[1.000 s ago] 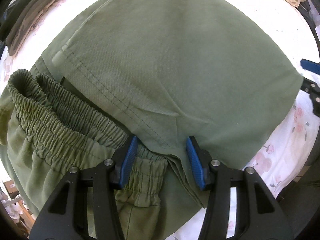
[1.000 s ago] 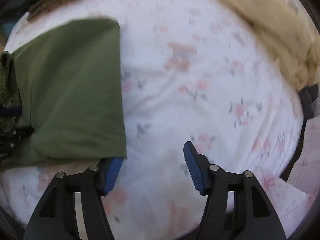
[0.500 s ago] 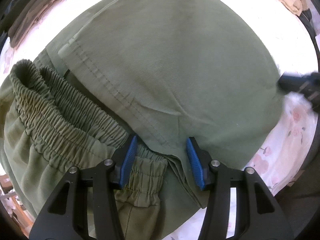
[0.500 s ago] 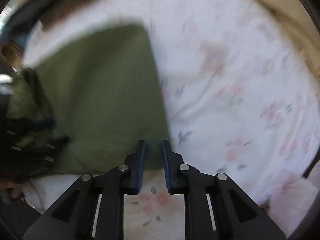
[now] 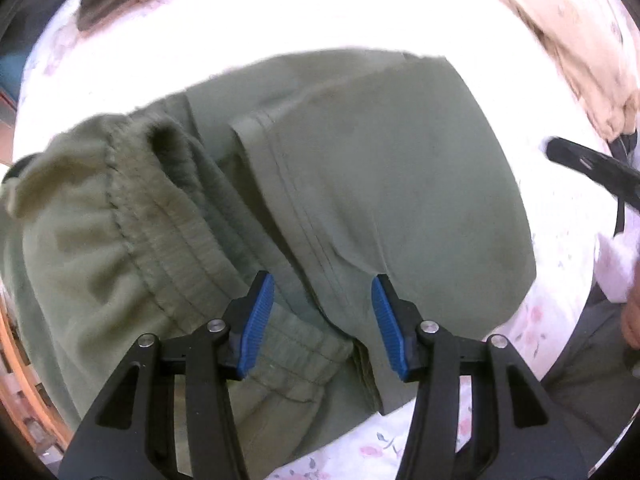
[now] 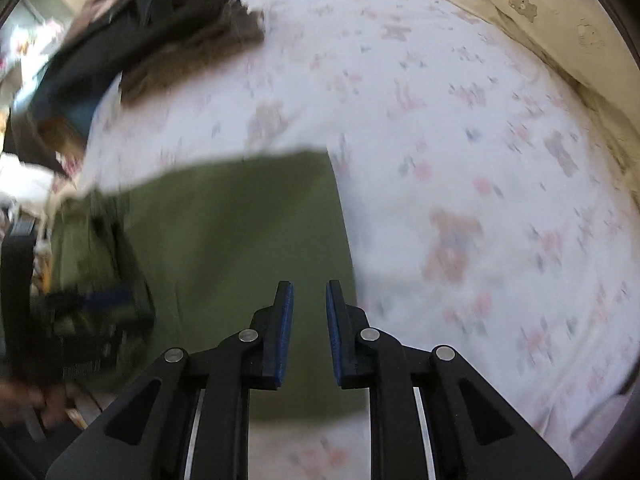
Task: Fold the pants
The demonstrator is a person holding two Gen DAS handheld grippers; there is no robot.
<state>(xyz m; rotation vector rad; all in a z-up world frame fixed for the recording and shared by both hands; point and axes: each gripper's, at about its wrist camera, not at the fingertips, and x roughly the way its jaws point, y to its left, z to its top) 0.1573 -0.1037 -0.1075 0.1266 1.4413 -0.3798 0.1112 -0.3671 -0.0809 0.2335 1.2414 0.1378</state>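
Note:
Olive green pants (image 5: 380, 184) lie folded on a floral bed sheet (image 6: 460, 160). In the left wrist view the leg hem overlaps the elastic waistband (image 5: 152, 248). My left gripper (image 5: 322, 322) is open, its blue pads above the hem and waistband, holding nothing. In the right wrist view the pants (image 6: 240, 232) fill the lower left. My right gripper (image 6: 308, 332) hovers over their near right part, jaws narrowed to a small gap with no cloth between them. The right gripper shows as a dark shape at the right edge of the left wrist view (image 5: 592, 168).
A pile of dark clothes (image 6: 152, 28) lies at the far left of the bed. A beige duvet (image 6: 540, 12) runs along the far right side. Part of a white sleeve and a hand (image 5: 624, 272) show at the right edge of the left wrist view.
My right gripper narrowed from wide open to a small gap and moved left over the pants. My left gripper lifted and pulled back, staying open; the view tilted.

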